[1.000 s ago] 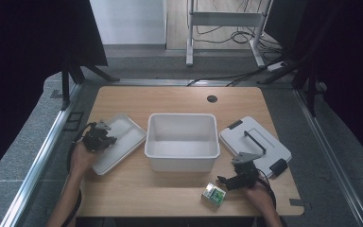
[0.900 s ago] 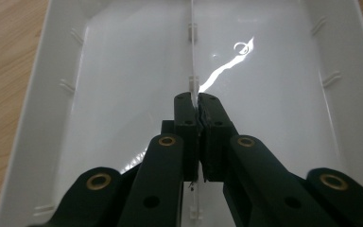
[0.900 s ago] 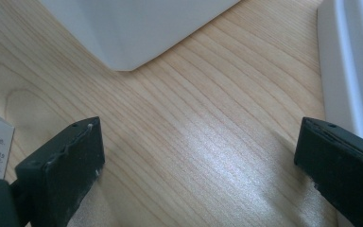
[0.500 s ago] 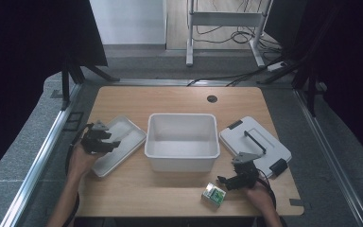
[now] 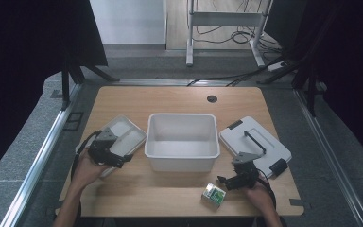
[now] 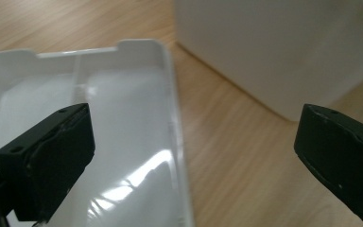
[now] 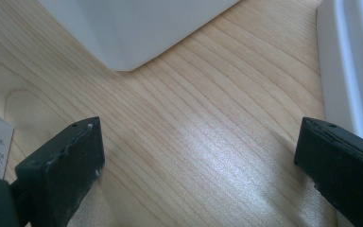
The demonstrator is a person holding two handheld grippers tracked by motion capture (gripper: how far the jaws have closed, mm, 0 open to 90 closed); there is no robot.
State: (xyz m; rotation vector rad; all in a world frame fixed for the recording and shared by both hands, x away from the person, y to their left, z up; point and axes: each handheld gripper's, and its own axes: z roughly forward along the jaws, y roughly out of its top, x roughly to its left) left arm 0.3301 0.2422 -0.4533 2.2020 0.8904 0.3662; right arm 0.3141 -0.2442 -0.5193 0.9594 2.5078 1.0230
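The left hand-held gripper [image 5: 118, 160] has just been opening, wide and empty, releasing the divided tray [image 5: 123, 135]. The right hand-held gripper [image 5: 227, 180] waits wide and empty beside the small green box [image 5: 214, 195]. Next, probably grasp that box.

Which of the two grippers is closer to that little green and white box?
The right gripper: the box lies just beside it. The left gripper is across the table, over the shallow tray.

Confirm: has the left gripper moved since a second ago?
Yes. The left gripper has drawn back toward the table's near edge, away from the white bin, down along the tray; its jaws have just been opening, nothing between them.
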